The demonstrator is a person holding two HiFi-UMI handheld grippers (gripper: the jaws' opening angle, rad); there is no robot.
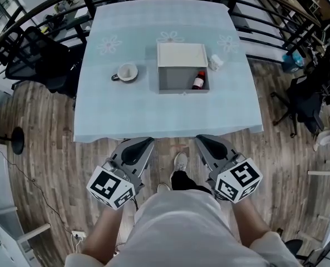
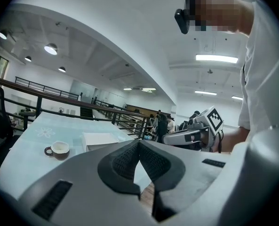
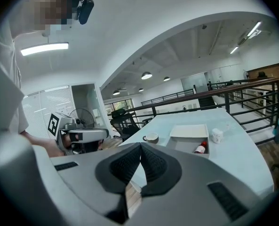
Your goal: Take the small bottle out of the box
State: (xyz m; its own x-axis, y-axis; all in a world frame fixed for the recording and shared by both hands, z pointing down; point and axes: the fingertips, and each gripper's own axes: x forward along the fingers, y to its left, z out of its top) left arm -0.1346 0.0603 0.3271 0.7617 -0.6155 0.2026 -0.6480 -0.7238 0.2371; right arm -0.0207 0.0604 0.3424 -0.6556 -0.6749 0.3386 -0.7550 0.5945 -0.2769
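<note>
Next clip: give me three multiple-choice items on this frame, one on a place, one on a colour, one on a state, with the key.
1. The bottle sits in the box at its: A left end; B right end; C middle.
2. The bottle's cap is: A red; B blue; C white.
3. The left gripper and right gripper are: A both open; B one open, one shut; C both shut, empty.
Key: 1 B, the head view shows it by the right wall. 2 A, red tops the dark bottle. 3 C, each gripper view shows the jaws meeting with nothing between.
</note>
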